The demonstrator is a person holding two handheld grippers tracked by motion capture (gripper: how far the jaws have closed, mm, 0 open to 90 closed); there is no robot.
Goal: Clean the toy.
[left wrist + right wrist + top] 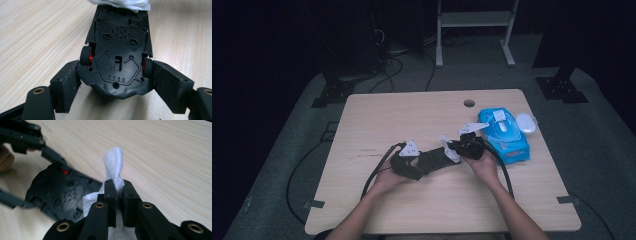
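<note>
A black toy car [117,47] with red wheel hubs is held upside down, its underside facing up. My left gripper [116,85] is shut on the car's body, one pad on each flank near the wheels. In the high view the car [435,159] lies between both hands above the wooden table [377,115]. My right gripper [116,188] is shut on a white wipe [113,163], which sticks up past its jaws and touches the far end of the car [60,195]. The left gripper [408,167] and right gripper [458,148] show in the high view, with the wipe [449,148] between them.
A blue pack of wet wipes [504,134] with its white lid flipped open lies at the table's right side, just beyond the right hand. A round cable hole [469,103] sits near the far edge. Cables trail off the table's left and right.
</note>
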